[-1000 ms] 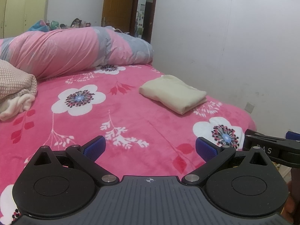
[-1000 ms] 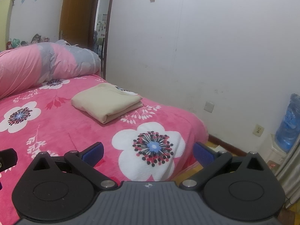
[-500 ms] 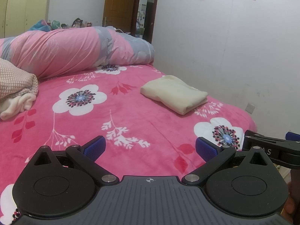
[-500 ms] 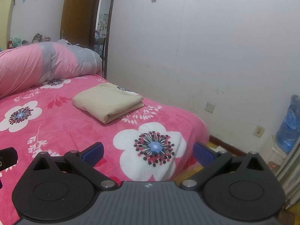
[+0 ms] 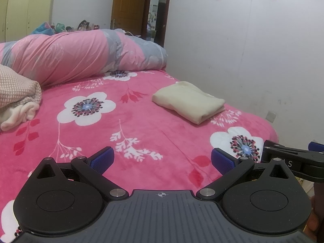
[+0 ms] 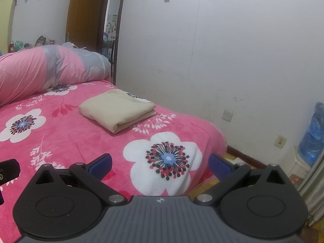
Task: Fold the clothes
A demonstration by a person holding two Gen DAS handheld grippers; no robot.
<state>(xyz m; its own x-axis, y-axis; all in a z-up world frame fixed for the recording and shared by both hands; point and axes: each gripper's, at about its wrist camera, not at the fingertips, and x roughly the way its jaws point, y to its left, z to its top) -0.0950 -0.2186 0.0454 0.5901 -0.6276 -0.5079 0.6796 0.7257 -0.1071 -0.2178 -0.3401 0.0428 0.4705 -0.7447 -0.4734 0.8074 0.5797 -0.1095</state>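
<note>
A cream garment [image 5: 189, 101] lies folded into a neat rectangle on the pink flowered bed cover [image 5: 129, 125], near the bed's right edge; in the right wrist view the same folded garment [image 6: 117, 109] sits ahead and left of centre. A crumpled pink dotted garment [image 5: 17, 99] lies at the left edge of the left wrist view. My left gripper [image 5: 162, 160] is open above the near part of the bed and holds nothing. My right gripper [image 6: 160, 164] is open and empty too, over the bed's near right corner, well short of the folded garment.
A rolled pink and grey duvet [image 5: 81, 56] lies across the far end of the bed. A white wall [image 6: 243, 60] runs along the right side, with a water bottle [image 6: 312, 135] on the floor beside it. A wooden door [image 6: 85, 16] stands open at the back.
Both views have shifted only slightly, as if the grippers crept a little. The folded garment lies where it was and both grippers stay open.
</note>
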